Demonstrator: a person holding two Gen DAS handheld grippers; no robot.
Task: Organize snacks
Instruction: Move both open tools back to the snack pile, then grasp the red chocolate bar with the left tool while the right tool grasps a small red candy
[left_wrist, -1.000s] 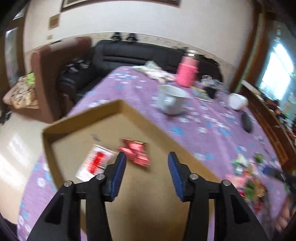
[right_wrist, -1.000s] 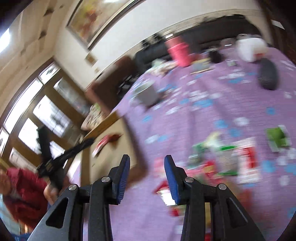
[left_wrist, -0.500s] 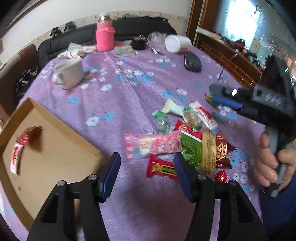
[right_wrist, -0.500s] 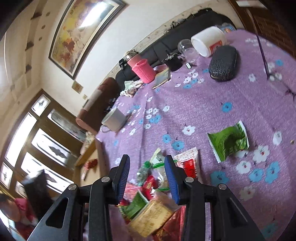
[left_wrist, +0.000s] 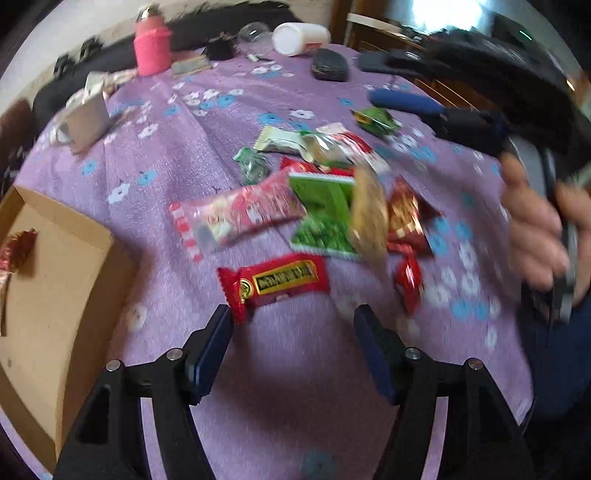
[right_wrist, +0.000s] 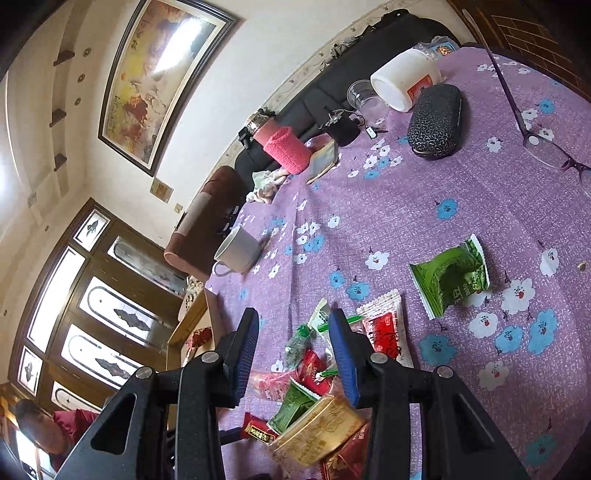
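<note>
Red foil snack bar with a yellow label (left_wrist: 275, 282) lies flat on the purple flowered tablecloth (left_wrist: 177, 155), at the near edge of a loose pile of snack packets (left_wrist: 325, 199). Left gripper (left_wrist: 293, 349) hangs just short of it, jaws unclenched and opening, nothing between them; left blue pad near the bar's left end. Right gripper (right_wrist: 293, 356) over the same pile, jaws opening, nothing pinched. Shallow brown cardboard tray (left_wrist: 55, 280) to the left holds a red wrapper (left_wrist: 18, 245). White mug (right_wrist: 238, 249) beyond.

Glossy foil snack wrappers (left_wrist: 273, 282); cloth tablecloth (left_wrist: 207, 122).
</note>
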